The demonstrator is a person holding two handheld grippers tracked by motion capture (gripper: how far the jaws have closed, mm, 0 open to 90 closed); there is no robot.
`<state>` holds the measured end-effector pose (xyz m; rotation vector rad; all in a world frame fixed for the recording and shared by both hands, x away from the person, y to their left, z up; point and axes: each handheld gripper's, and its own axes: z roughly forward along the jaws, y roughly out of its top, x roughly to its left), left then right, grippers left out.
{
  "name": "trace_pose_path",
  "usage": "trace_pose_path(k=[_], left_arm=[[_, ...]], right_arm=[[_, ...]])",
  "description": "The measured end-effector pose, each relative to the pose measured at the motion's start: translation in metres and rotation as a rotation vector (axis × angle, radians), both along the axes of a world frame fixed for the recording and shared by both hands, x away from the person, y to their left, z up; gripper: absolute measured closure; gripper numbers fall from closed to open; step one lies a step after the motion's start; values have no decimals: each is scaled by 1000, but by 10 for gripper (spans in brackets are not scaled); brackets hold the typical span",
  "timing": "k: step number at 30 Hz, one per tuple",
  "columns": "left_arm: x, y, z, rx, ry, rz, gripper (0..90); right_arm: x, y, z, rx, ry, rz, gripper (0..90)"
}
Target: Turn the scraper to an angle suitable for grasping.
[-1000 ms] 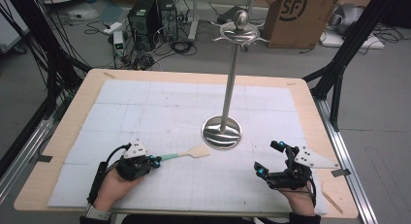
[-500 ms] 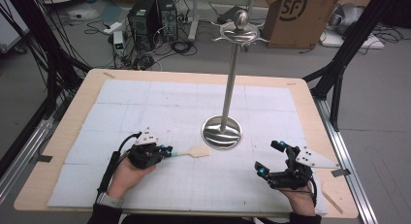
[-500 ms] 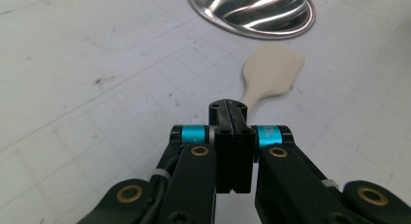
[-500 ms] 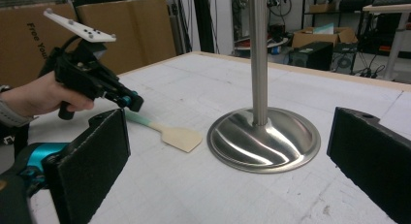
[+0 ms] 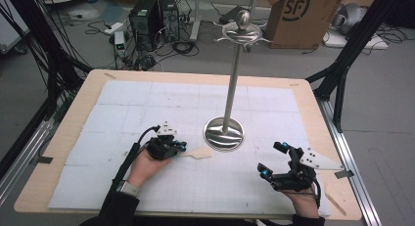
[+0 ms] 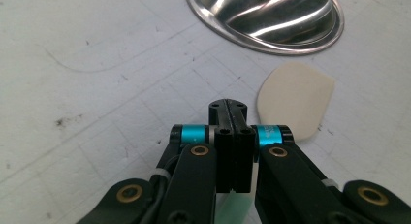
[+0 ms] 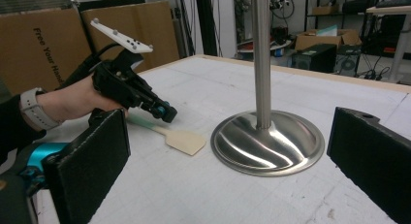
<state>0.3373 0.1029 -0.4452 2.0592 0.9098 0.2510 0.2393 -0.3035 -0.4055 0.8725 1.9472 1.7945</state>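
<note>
Clenching a spatula (image 5: 196, 153) by its green handle, the left gripper (image 5: 180, 147) points toward the stand's base (image 5: 224, 133) (just beyond); the right gripper (image 5: 273, 159) rests released.

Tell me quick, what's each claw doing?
Left gripper: closed on the spatula's green handle.
Right gripper: open, holding nothing.
</note>
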Motion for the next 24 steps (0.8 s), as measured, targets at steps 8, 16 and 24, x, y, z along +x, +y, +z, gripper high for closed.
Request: trace_pose_path(k=[8,16,24], left_arm=[[1,-12,-3,12,1,-17,900],[-5,-19,-3,12,7,-49,900],[-21,-22,-1,28,26,-129,900]], right_arm=[[0,0,-1,-1,3,0,3],[0,1,-1,-6,2,4,3],[0,0,-1,-5,2,2,3]])
